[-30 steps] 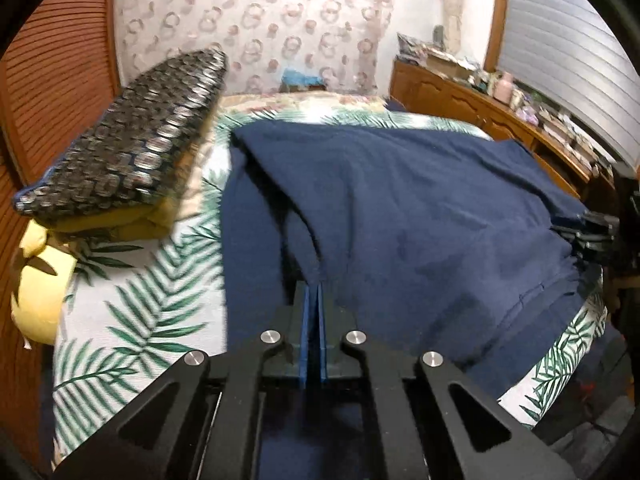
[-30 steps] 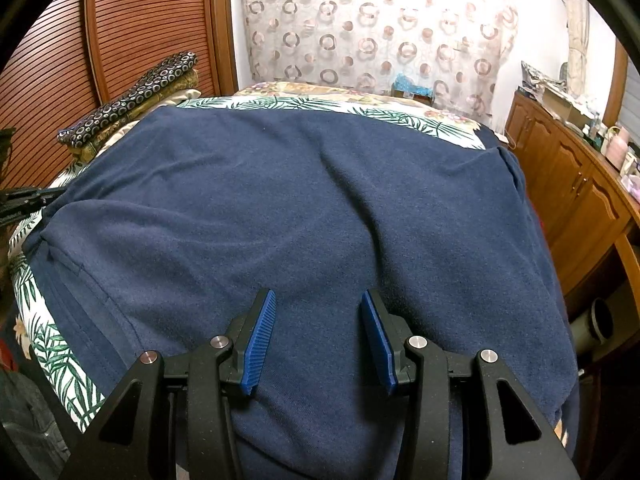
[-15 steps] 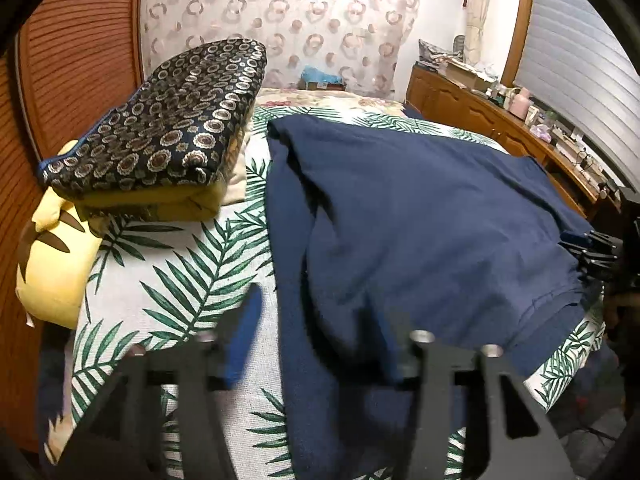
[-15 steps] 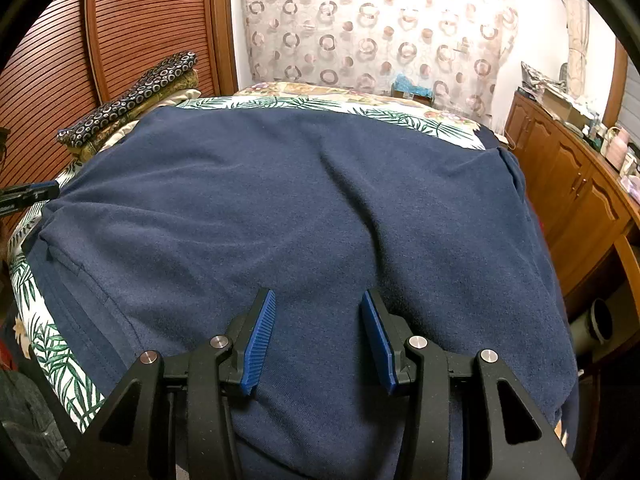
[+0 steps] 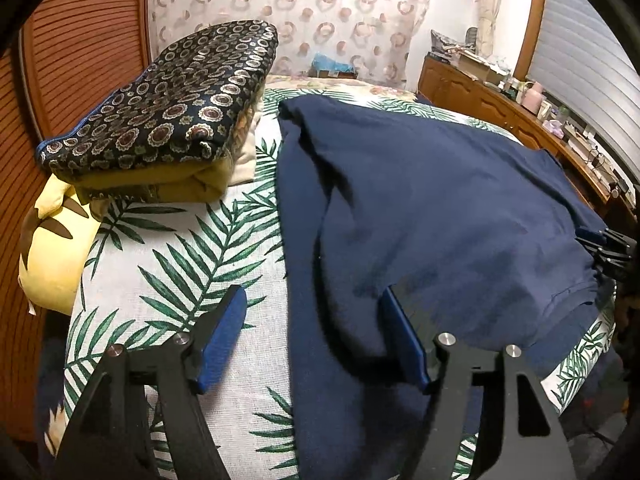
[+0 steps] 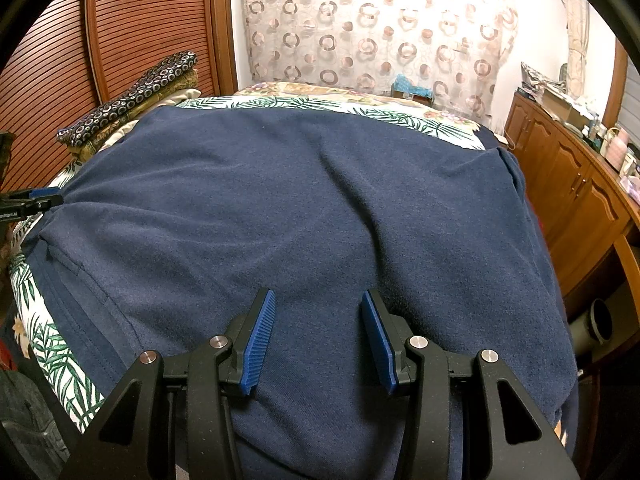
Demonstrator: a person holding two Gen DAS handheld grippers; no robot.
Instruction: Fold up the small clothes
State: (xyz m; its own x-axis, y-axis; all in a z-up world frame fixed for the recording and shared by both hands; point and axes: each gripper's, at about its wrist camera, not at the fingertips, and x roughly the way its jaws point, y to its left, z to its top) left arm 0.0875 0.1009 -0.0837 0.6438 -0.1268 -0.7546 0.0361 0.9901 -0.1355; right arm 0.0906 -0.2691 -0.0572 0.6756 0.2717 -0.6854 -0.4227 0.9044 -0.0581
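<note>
Navy garment (image 5: 440, 208) spread across the bed (image 5: 180, 264), left edge folded inward. Left hand-held gripper (image 5: 312, 336) opening, pads clear of cloth; right hand-held gripper (image 6: 316, 340) parted, empty (hovering). Risk: released fold slumping open.

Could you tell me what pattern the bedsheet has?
Green palm leaves on white bedsheet, clearest from the left wrist.

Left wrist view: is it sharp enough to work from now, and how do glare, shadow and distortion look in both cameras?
Left wrist view: sharp, with soft shadow under the left gripper, whose jaws are opening over the navy garment; heavy fisheye bending, black corners. Right wrist view: also sharp, evenly lit fabric; the white wall is blown out, and the right gripper stands crisp.
</note>
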